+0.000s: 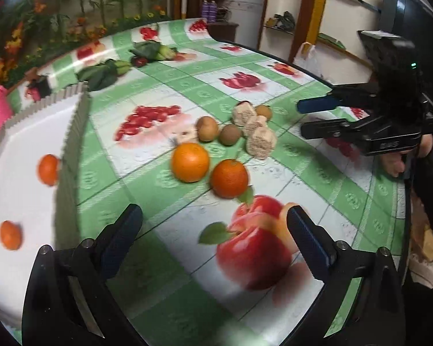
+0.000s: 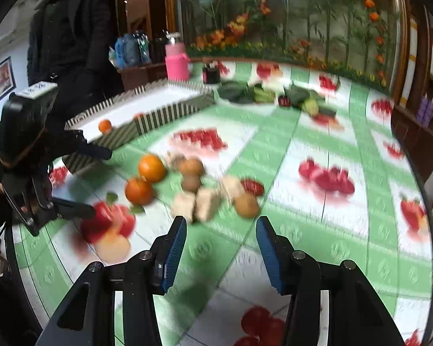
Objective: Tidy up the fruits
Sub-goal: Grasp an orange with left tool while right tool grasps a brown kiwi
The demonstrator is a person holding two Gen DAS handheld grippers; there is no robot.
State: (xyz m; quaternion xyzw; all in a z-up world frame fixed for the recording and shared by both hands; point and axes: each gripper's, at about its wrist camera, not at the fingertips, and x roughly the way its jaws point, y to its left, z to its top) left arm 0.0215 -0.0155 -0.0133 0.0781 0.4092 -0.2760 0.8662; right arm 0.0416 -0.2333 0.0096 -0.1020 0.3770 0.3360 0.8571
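Oranges (image 1: 190,162) in a loose cluster with brown fruits (image 1: 207,128) on our green fruit-print tablecloth (image 1: 303,173), two small oranges (image 1: 48,169) in the white tray (image 1: 29,132), our left gripper (image 1: 213,230) spread wide and empty, our right gripper (image 2: 220,245) parted, nothing between its pads

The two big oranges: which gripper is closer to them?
Left. The left gripper hangs just in front of the oranges, jaws open around bare cloth. The right gripper sits farther off, behind the beige blocks.
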